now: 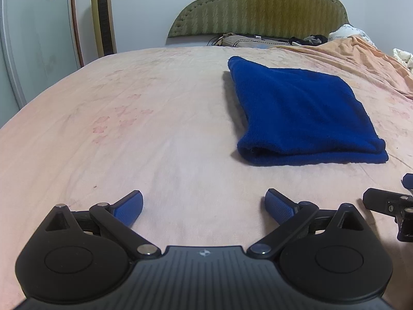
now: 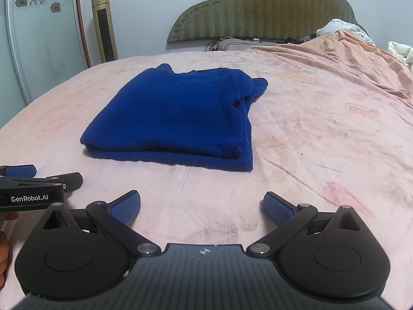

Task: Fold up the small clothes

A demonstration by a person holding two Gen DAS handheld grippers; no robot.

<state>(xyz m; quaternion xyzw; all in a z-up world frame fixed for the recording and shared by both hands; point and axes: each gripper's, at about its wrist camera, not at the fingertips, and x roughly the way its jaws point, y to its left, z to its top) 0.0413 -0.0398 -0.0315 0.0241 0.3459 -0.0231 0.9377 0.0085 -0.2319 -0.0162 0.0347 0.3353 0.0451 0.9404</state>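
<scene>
Grippers sit nearest in both views, low over the bedsheet and angled down toward it. In the left wrist view the left gripper [image 1: 204, 206] has its blue ribbed pads [image 1: 130, 206] spread wide, with only bare pink bedsheet [image 1: 129, 129] between them and nothing pinched. At the right edge of that same view a black part of the right gripper [image 1: 389, 204] pokes in just beside it. In the right wrist view the right gripper [image 2: 202, 208] is likewise spread wide, its pads [image 2: 277, 209] well apart over empty sheet, holding nothing. To its left the left gripper [image 2: 33, 180] shows again from the side, a white brand name on its black body, and part of a hand [image 2: 5, 253] is visible at the frame's left edge. Beyond both grippers, apart from them and touching neither, lies the blue garment [image 2: 175, 118], folded into a thick, roughly square bundle flat on the sheet; its nearer edge shows stacked layers, and a loose bit of fabric bunches out at its far right corner. Farther back, an orange blanket [image 2: 348, 59] is rumpled along the right side of the bed, with a pillow [image 1: 245, 41] and some dark clutter by the green padded headboard [image 1: 258, 7]. A gold tower fan [image 1: 103, 15] stands against the wall at the far left, next to a wardrobe door [image 1: 33, 31] printed with flowers.
</scene>
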